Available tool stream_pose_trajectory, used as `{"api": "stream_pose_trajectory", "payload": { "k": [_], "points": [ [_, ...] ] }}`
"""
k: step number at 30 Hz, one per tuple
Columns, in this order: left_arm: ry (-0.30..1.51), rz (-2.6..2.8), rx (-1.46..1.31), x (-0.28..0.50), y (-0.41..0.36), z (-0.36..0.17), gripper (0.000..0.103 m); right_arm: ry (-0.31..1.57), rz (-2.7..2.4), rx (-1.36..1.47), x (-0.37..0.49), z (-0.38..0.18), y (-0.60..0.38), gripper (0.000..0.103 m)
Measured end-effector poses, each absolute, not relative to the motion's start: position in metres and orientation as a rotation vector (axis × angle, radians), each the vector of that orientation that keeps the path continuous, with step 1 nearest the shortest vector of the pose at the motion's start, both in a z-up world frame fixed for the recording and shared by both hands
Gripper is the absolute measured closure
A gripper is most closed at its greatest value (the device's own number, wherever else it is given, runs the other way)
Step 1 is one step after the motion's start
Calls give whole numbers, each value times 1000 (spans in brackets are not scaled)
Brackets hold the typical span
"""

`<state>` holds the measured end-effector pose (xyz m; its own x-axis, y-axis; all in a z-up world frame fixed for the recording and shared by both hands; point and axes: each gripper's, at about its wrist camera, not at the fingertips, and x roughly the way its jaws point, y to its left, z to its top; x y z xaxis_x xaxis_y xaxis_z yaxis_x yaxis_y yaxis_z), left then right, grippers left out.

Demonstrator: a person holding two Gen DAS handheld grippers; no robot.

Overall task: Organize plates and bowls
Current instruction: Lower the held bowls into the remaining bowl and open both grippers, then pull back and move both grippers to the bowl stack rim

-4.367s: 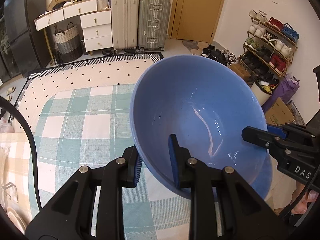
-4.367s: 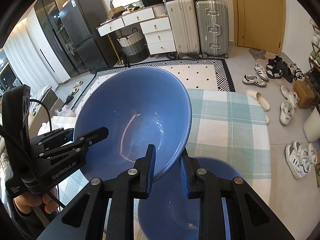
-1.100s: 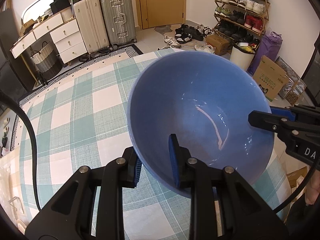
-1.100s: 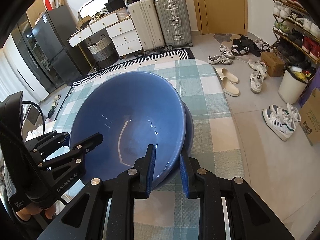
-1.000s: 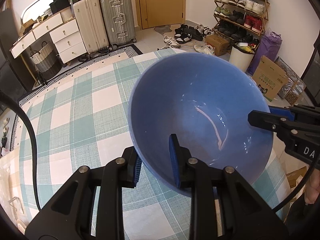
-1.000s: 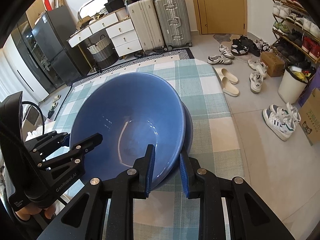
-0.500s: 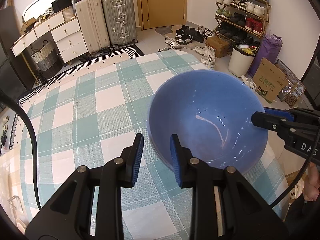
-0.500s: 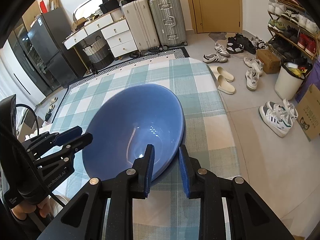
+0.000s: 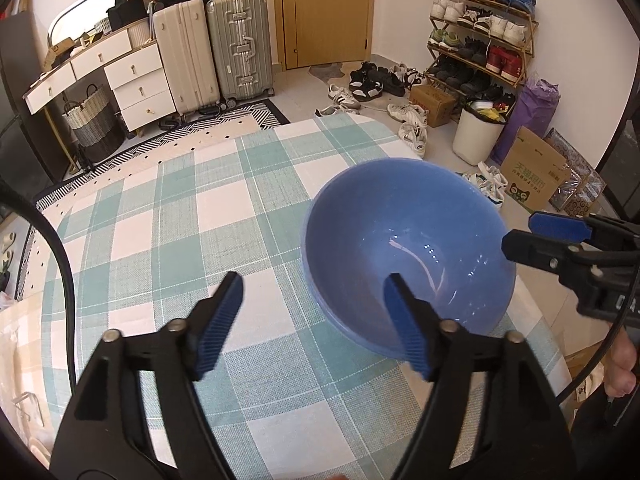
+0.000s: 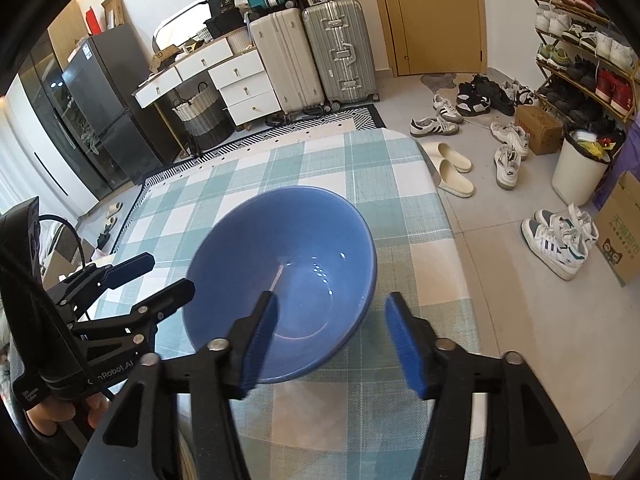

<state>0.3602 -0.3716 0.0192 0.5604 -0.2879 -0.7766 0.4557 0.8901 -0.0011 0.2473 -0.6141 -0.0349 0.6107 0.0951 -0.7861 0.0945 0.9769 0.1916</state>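
Observation:
A blue bowl [image 9: 408, 248] sits nested in a second blue bowl, of which only a rim edge [image 9: 316, 300] shows, on the checked tablecloth [image 9: 180, 216]. The stack also shows in the right wrist view [image 10: 288, 272]. My left gripper [image 9: 312, 320] is open and empty, pulled back from the bowl's near-left rim. My right gripper [image 10: 332, 340] is open and empty, just short of the bowl's near rim. Each gripper shows in the other's view: the right one [image 9: 560, 240] at the bowl's right, the left one [image 10: 132, 280] at its left.
The table edge [image 10: 452, 232] drops off right of the bowls, with shoes [image 10: 560, 236], slippers [image 10: 452, 168] and a white bin [image 10: 576, 168] on the floor below. Suitcases [image 9: 212, 40] and white drawers [image 9: 136, 84] stand at the far wall.
Both grippers held the upper bowl's rim, lowered it into the lower bowl, then let go. Both have now opened wide and drawn back from the stack.

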Motion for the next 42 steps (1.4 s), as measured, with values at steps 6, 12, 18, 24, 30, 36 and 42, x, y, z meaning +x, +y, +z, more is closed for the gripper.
{"api": "stream_pose_trajectory", "payload": {
  "k": [6,12,18,24,30,36,42],
  "points": [
    [860,-444,208,353,-369,26,24,898,9,210,244,-29,-612,19],
    [861,-445,202,350,-368,28,20,893,16,211,242,-27,-611,16],
    [860,-448,196,349,-367,29,11,890,14,206,240,-25,-610,15],
    [854,-459,183,346,-367,32,2,876,3,200,236,-20,-612,13],
    [854,-457,184,346,-367,33,2,871,2,200,232,-18,-613,11],
    [854,-457,184,346,-366,33,2,871,2,201,232,-18,-613,11],
    [867,-457,180,348,-366,31,2,873,1,202,232,-19,-614,11]
  ]
}}
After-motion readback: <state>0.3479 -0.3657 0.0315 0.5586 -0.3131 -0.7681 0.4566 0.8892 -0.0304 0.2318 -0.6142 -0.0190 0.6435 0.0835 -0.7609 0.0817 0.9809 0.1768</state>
